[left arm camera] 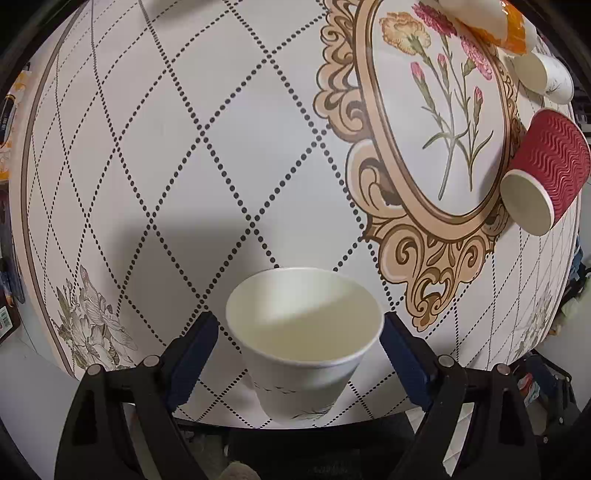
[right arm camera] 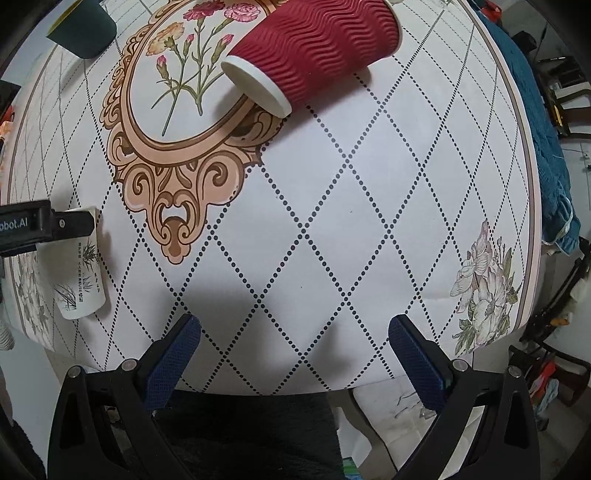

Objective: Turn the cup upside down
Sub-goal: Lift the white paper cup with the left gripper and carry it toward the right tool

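Note:
A white paper cup stands upright, mouth up, near the table's front edge, between the fingers of my left gripper. The jaws are open; a small gap shows on each side of the rim. The cup also shows at the left of the right wrist view, with the left gripper's black body above it. My right gripper is open and empty above the tablecloth near the front edge.
A red ribbed cup stands upside down by the flower medallion, also seen in the left wrist view. Another white cup stands upside down behind it. A dark green cup is at the back left. An orange-and-white item lies far back.

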A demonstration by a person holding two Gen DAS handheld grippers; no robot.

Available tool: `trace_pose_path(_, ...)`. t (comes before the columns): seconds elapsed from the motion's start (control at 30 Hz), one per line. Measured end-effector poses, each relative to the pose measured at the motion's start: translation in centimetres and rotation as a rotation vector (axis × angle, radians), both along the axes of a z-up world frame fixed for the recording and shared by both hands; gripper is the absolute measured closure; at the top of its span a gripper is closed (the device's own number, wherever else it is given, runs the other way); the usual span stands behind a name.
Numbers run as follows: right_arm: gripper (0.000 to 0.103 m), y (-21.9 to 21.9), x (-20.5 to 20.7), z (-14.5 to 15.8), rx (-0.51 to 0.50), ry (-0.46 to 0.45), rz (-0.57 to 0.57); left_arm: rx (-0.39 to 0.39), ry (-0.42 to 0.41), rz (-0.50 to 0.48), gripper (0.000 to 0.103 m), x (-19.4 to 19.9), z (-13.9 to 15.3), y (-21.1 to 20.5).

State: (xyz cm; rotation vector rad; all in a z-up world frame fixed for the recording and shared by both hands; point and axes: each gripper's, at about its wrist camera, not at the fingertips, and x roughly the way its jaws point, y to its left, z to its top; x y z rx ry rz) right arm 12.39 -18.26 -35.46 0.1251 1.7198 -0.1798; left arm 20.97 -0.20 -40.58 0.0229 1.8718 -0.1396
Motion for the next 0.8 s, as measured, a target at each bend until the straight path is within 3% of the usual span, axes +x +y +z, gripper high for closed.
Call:
trace_pose_path(0.5, 0.0, -1.2, 0.0, 0.1, 0.003, -0.003, -0.004, 0.016, -0.016, 0.009, 0.014, -0.2, 1.0, 0.4)
trace_pose_path(0.63, 0.0, -1.3, -0.1, 0.5, 0.011, -0.009, -0.007, -0.004, -0.068, 0.012, 0.014, -0.2, 4.6, 0.2)
trace_pose_path(0.8, 0.0, -1.1, -0.4, 2.7, 0.052, -0.043, -0.012, -0.056, -0.226, 0.022, 0.014, -1.1, 12.7, 0.4)
